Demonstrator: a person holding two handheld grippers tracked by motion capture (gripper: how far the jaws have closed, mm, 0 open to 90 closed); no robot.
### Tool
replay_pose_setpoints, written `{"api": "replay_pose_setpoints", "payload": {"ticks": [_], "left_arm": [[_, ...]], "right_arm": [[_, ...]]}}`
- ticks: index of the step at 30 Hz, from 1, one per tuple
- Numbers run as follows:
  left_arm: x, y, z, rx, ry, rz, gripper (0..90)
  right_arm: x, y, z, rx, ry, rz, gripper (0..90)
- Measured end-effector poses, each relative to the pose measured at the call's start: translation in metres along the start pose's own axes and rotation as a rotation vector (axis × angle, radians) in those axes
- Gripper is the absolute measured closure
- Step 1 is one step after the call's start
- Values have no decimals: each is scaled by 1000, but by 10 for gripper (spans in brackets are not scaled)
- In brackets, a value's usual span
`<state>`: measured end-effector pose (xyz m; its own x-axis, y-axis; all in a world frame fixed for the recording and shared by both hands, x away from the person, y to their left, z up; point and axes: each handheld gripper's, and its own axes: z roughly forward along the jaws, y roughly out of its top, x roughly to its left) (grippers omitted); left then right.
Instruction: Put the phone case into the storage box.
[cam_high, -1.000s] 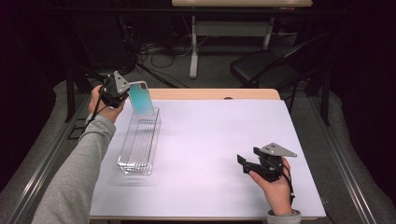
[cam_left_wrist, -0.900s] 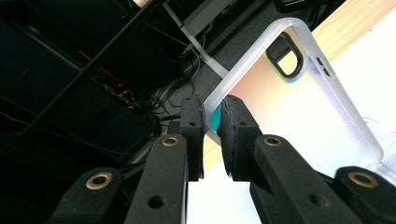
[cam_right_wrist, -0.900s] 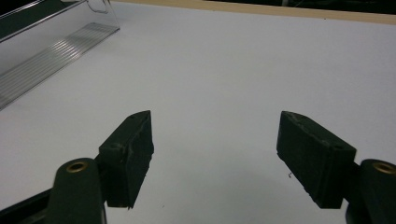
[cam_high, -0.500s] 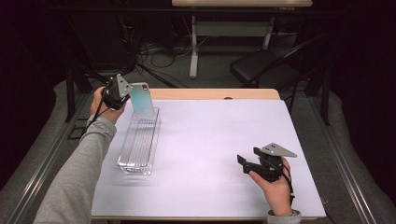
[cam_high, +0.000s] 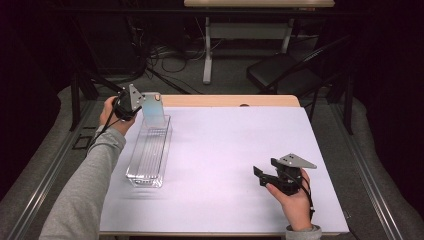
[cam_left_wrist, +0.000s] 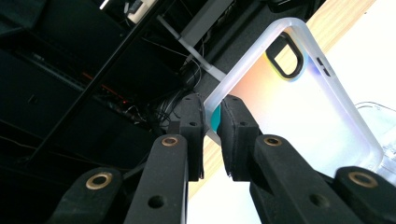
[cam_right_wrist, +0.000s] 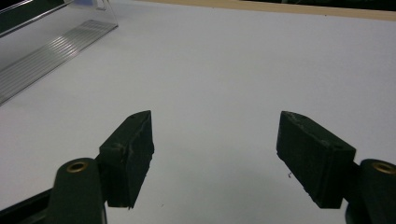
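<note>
Item: translucent, iridescent plastic phone case (cam_left_wrist: 299, 107) with a black-rimmed camera cut-out, pinched at one long edge by the left gripper (cam_left_wrist: 212, 135), whose black jaws are closed tight on the rim. In the high view the phone case (cam_high: 153, 110) is held upright over the far end of the clear ribbed plastic tray (cam_high: 148, 155); whether its lower edge touches the tray cannot be told.

Tray: long, narrow, lying lengthwise near the left edge of the white-topped table (cam_high: 230, 150), its far end close to the far-left corner.

Left gripper (cam_high: 134, 104): held at the far-left corner.

Right gripper (cam_high: 261, 175): held low near the near-right corner, jaws (cam_right_wrist: 215, 154) spread wide with nothing between them, over bare white table.
</note>
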<state>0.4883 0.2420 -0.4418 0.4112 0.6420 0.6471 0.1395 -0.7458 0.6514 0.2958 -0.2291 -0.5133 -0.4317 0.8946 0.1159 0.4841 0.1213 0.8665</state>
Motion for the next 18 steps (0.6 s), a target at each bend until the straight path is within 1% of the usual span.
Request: {"api": "replay_pose_setpoints", "payload": {"ticks": [6,12,15,18], "left_arm": [[-5,1,3,-2,3,25,804],[-7,2,3,-11,6,39,804],[-8,1,5,-16,0,41,804],[-9,0,6,-9,-3,44,804]], "right_arm": [[-1,0,0,-2,-1,3,271],[-1,0,-1,-2,-4,0,271],[-1,0,-1,-1,-3,-6,270],[0,0,0,0,-1,-4,270]]}}
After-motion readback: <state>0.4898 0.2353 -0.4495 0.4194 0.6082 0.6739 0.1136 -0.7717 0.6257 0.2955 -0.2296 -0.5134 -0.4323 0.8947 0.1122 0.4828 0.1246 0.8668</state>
